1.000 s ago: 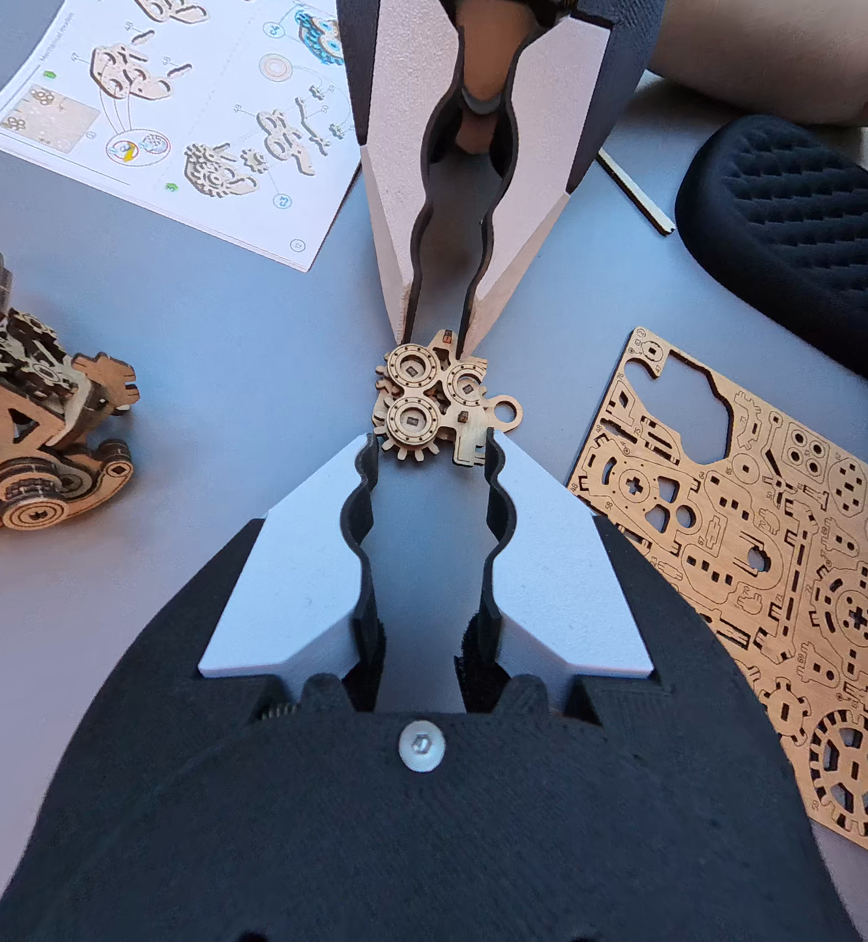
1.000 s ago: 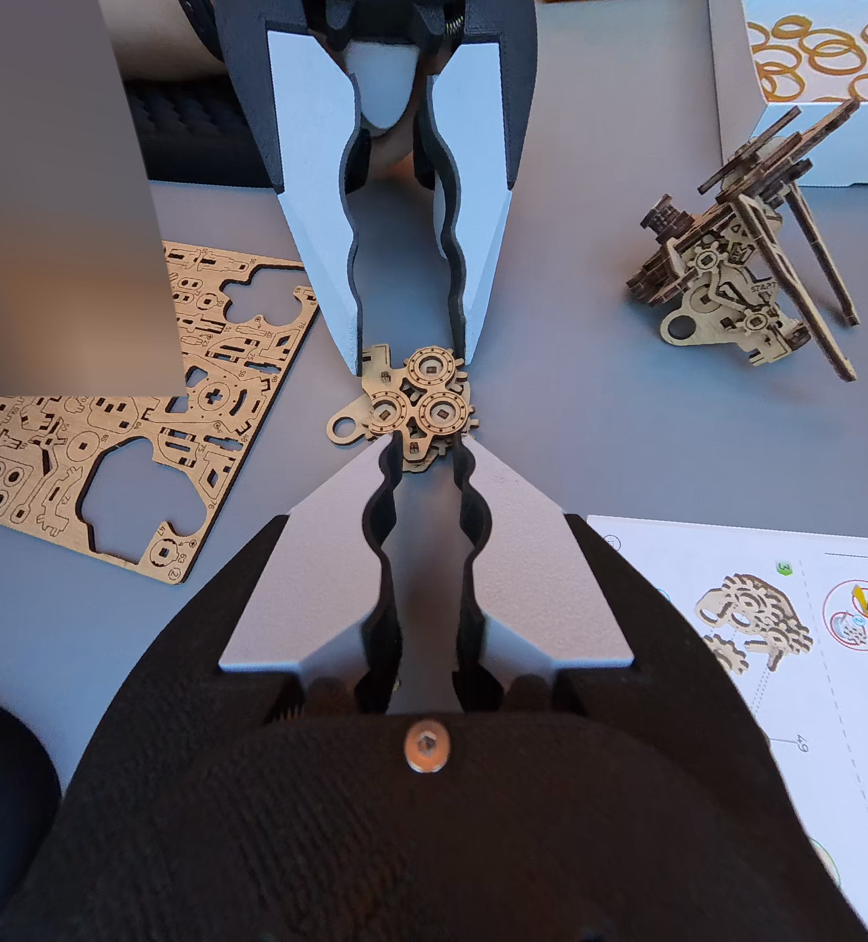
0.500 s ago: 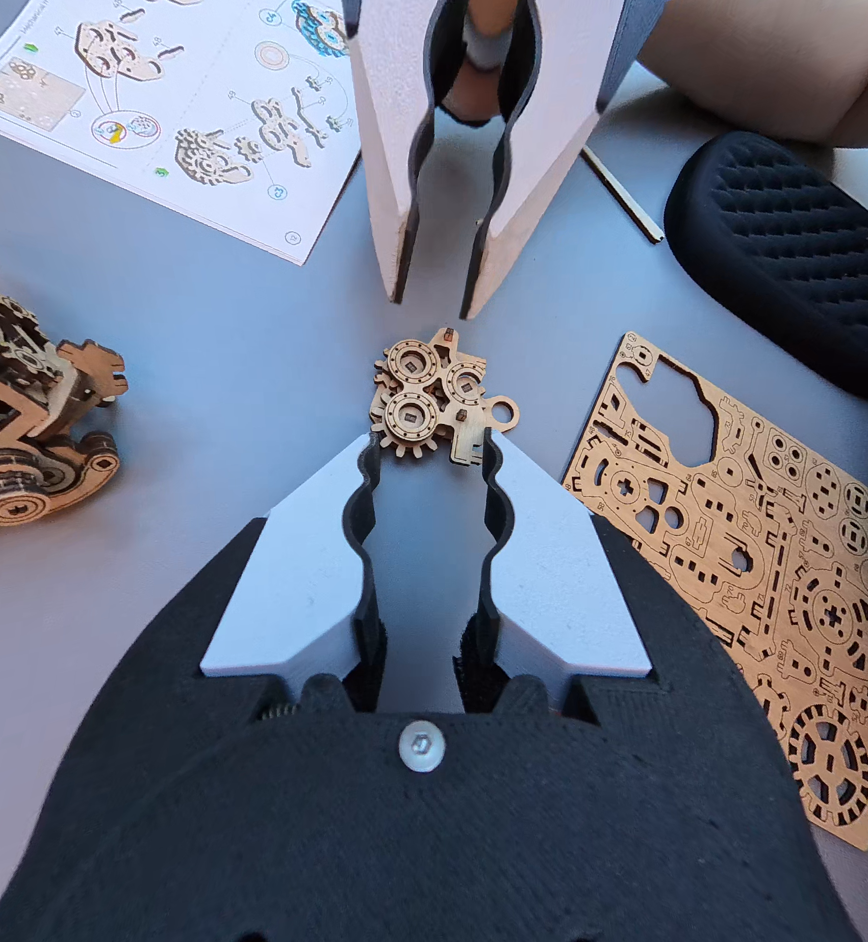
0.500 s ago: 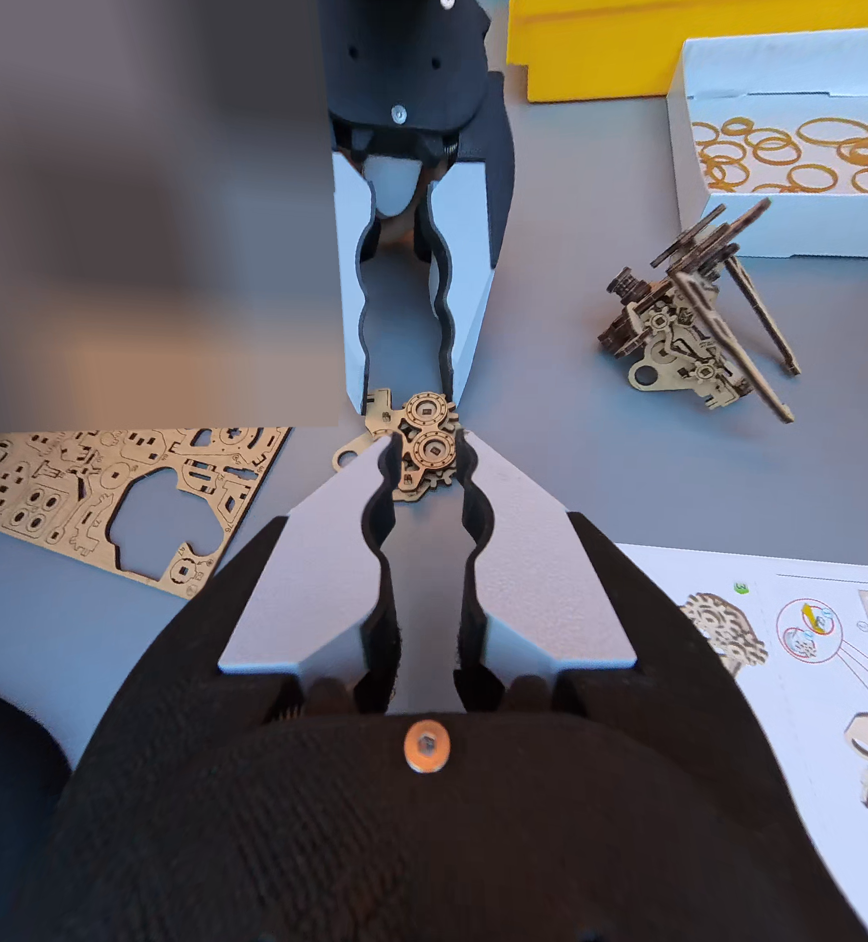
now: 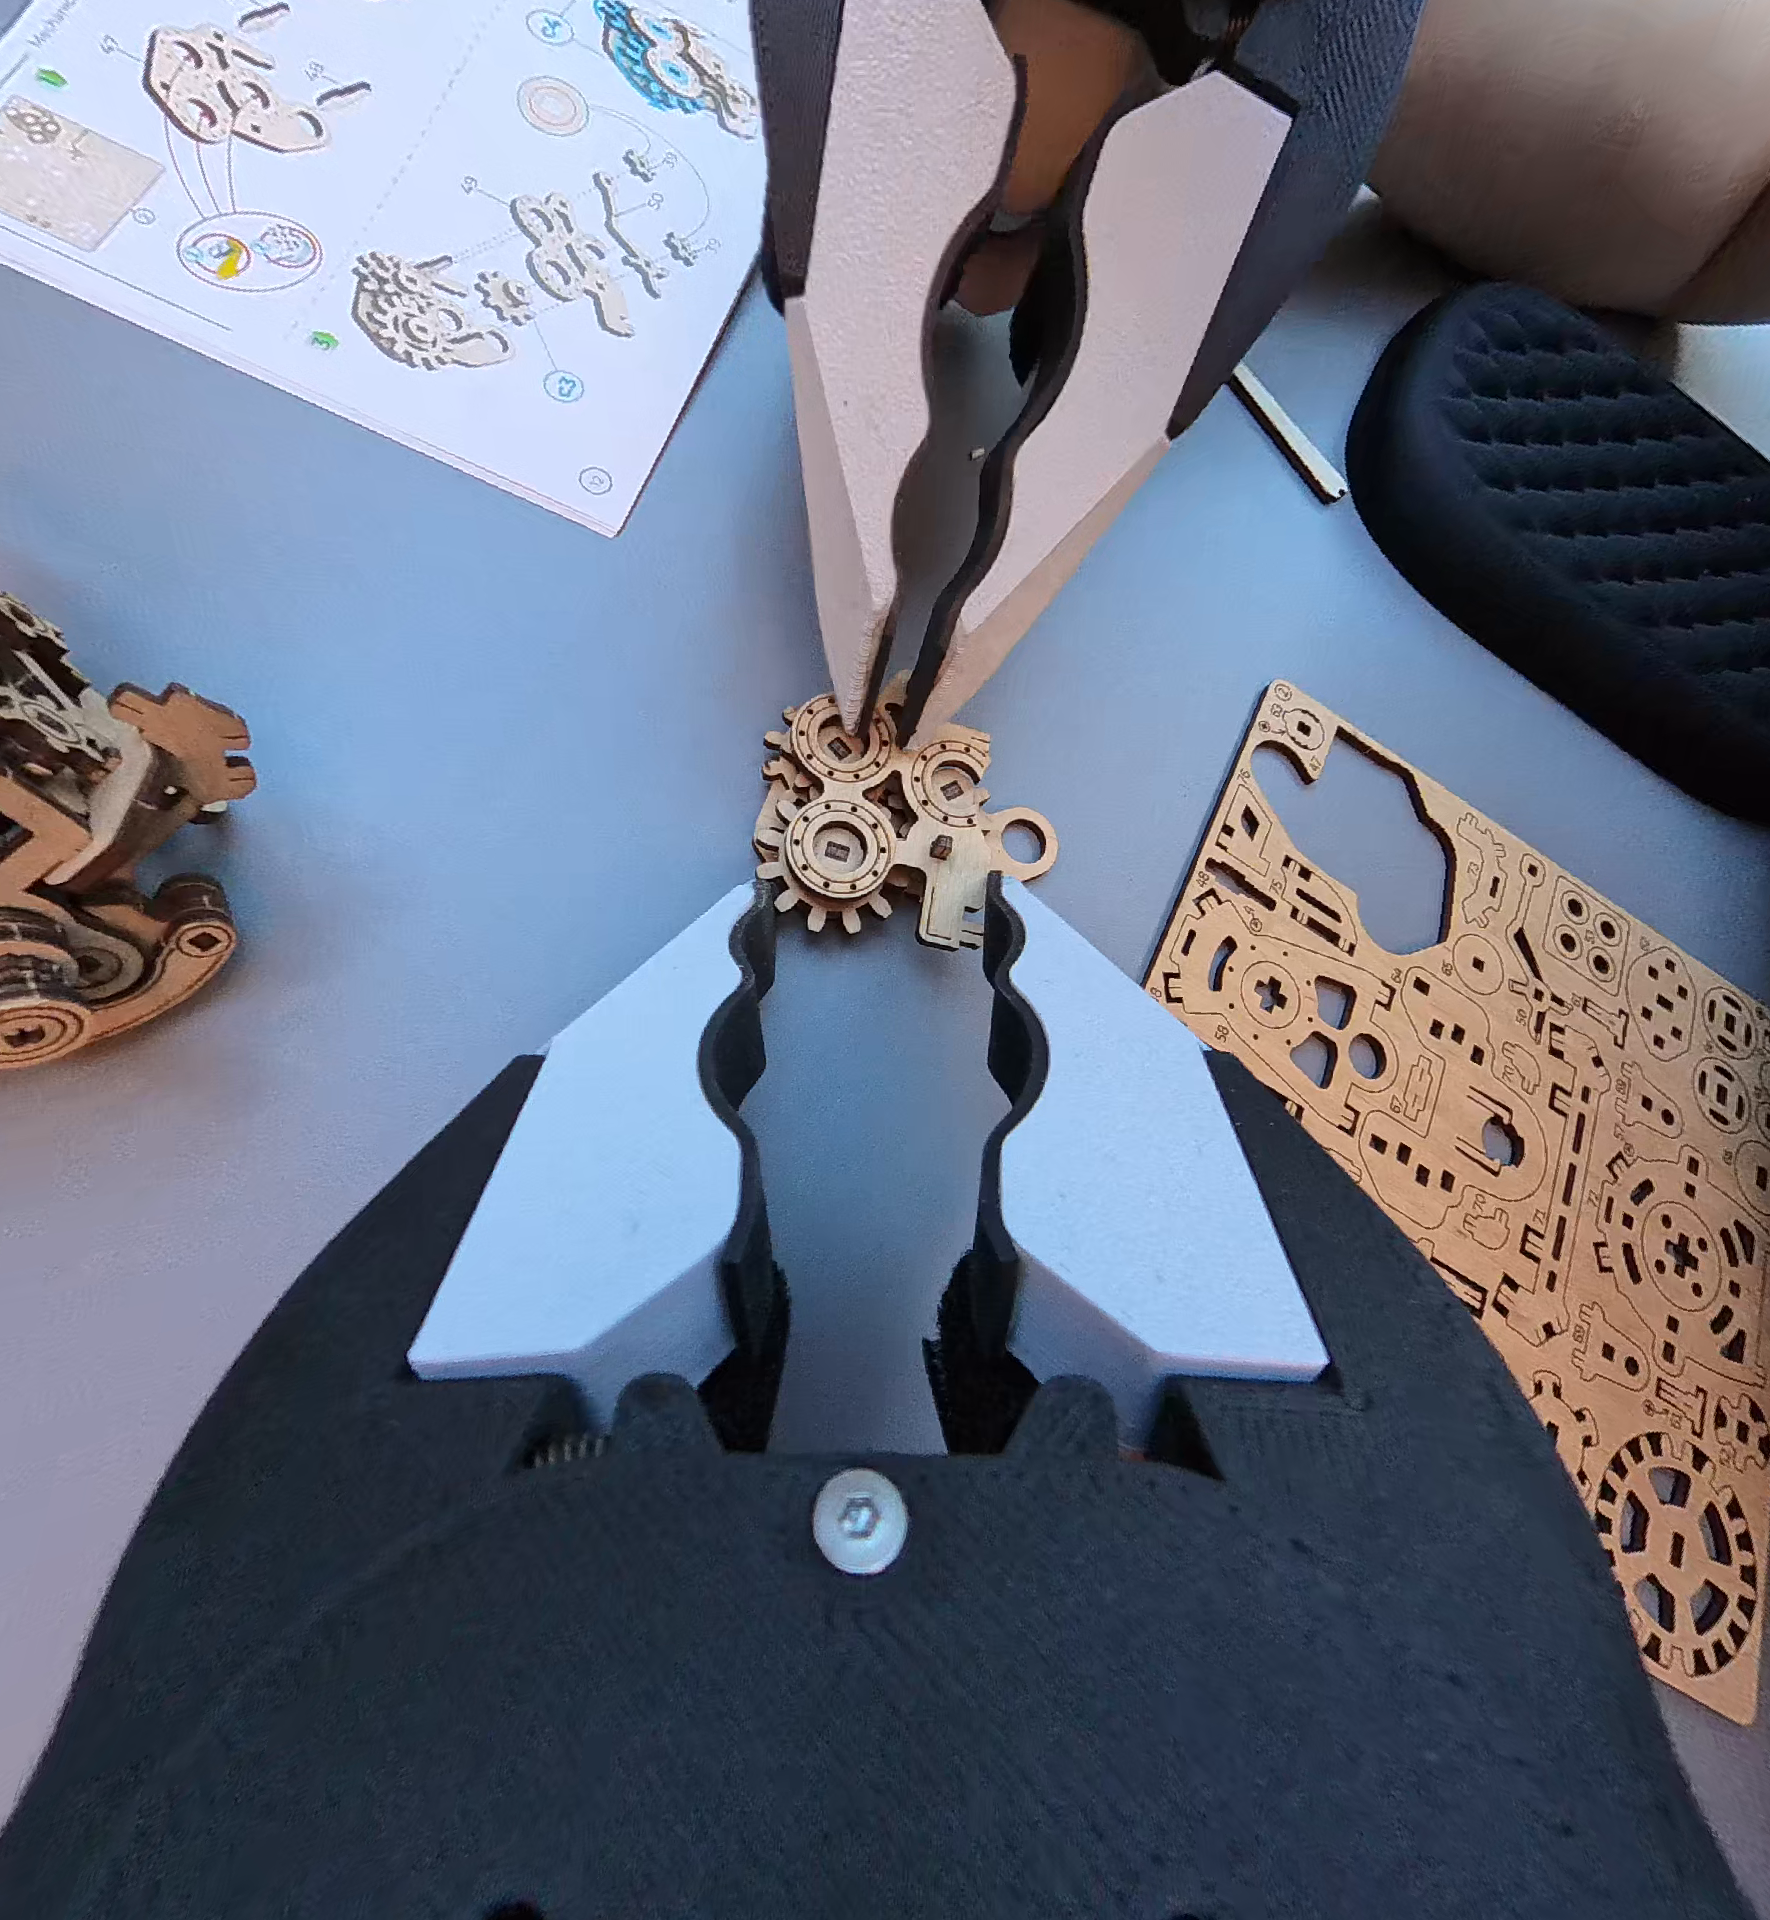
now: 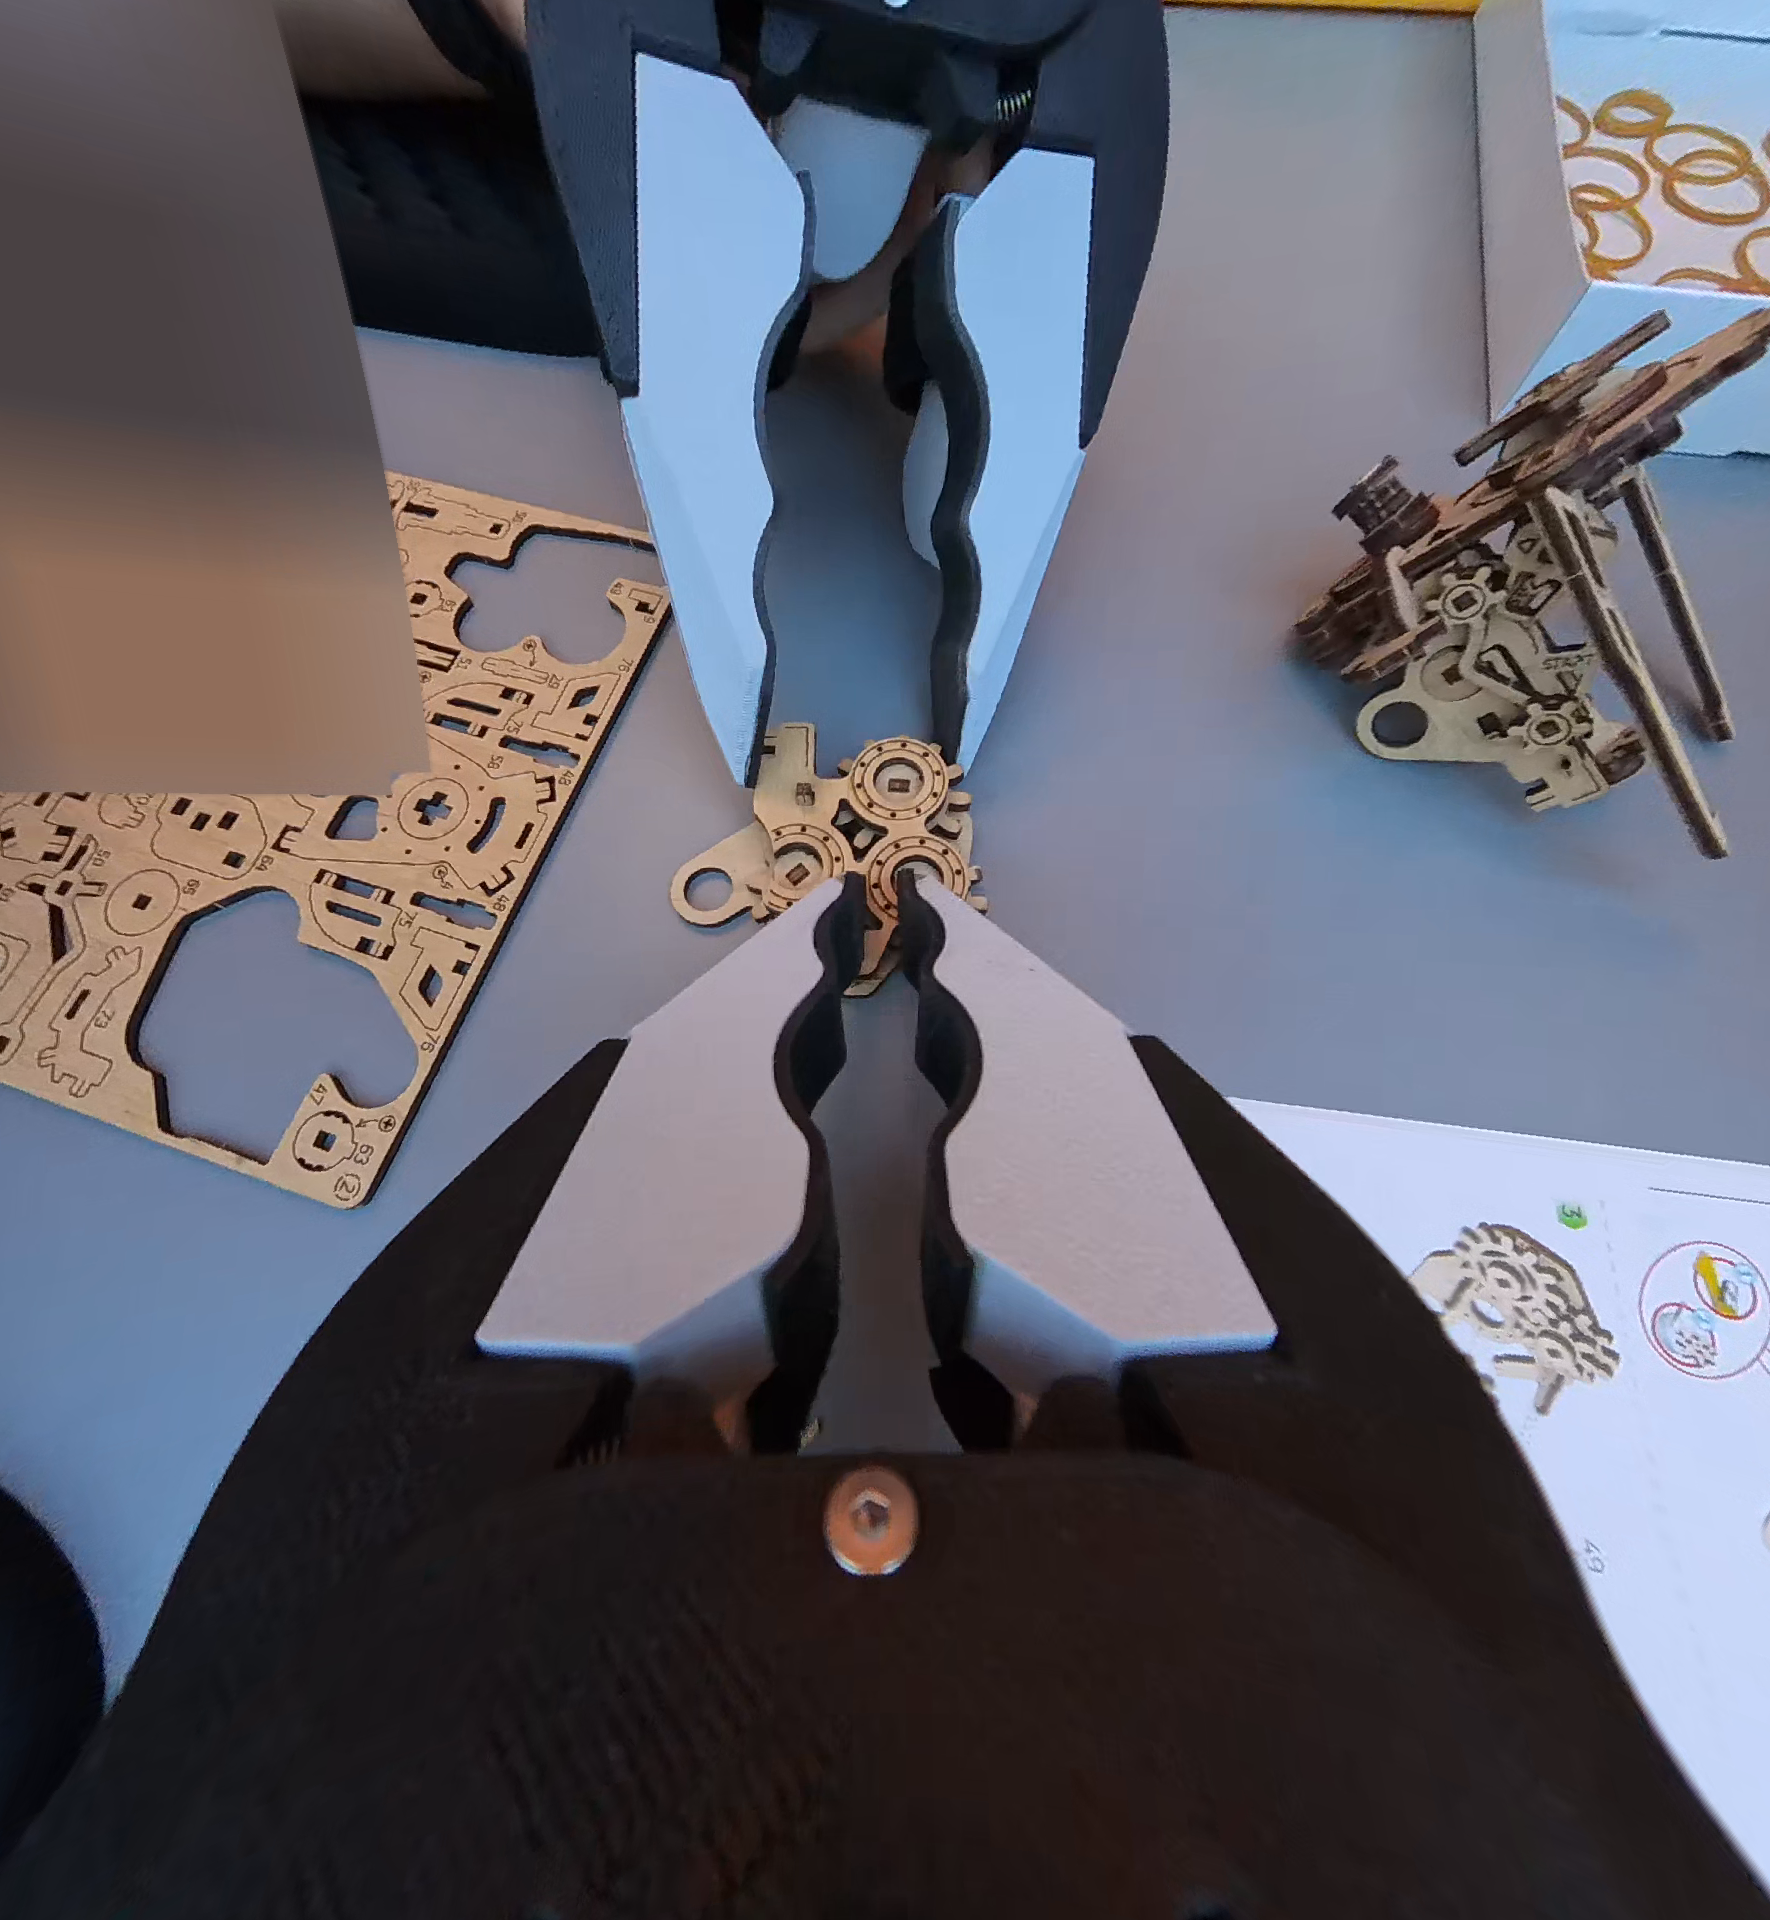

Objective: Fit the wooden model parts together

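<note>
A small wooden gear assembly (image 5: 891, 821), three gears on a plate with a ring tab, lies on the grey table; it also shows in the right wrist view (image 6: 839, 821). My left gripper (image 5: 876, 906) has its fingers on either side of the assembly's near edge and grips it; from the right wrist view it (image 6: 853, 764) comes in from the top. My right gripper (image 6: 876, 891) is nearly closed, with its tips pressed on one gear of the assembly. In the left wrist view it (image 5: 886, 717) comes down from above onto the far left gear.
A laser-cut wooden parts sheet (image 5: 1483, 1143) lies to the right. A paper instruction sheet (image 5: 341, 208) lies at the far left. A partly built wooden model (image 5: 29, 883) stands at the left. A black padded object (image 5: 1608, 540) and a white box of rubber bands (image 6: 1691, 187) are nearby. The black padded object (image 5: 1608, 540) is about equally far from each gripper, around 20 cm.
The right gripper drew back from the assembly, then came back, narrowed its fingers and set its tips on a gear. The left gripper kept its hold.
</note>
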Demonstrator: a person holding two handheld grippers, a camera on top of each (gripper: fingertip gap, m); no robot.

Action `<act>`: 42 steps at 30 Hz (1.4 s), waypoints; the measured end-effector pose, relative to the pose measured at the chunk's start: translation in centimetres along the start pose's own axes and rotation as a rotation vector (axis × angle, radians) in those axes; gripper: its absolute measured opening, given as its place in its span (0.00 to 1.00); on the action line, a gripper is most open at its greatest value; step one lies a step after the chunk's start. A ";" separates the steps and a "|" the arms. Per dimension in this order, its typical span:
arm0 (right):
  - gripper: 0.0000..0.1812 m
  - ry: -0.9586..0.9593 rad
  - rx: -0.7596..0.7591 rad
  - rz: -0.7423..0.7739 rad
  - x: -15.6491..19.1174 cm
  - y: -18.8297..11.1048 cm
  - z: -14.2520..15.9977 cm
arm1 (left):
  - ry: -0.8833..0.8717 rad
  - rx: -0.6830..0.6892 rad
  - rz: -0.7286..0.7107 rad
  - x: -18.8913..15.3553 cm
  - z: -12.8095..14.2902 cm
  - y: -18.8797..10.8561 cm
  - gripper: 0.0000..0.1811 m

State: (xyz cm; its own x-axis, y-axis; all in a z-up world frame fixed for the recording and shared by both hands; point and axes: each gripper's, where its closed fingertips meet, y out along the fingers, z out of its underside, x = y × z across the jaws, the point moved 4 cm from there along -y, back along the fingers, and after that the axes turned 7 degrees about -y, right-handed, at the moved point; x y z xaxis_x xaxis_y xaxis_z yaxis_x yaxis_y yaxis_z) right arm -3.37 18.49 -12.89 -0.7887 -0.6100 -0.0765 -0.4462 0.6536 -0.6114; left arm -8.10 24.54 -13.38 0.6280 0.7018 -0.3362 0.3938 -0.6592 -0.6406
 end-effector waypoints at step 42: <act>0.08 0.054 -0.038 -0.097 0.1 -1.2 0.7 | -0.014 -0.008 0.020 0.2 0.0 0.0 0.20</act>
State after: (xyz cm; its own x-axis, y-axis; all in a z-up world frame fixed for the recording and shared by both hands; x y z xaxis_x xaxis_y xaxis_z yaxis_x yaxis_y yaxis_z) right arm -2.65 17.30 -12.70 -0.7622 -0.6468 0.0242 -0.5360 0.6098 -0.5838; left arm -8.02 24.68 -13.41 0.6263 0.6920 -0.3591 0.3863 -0.6755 -0.6281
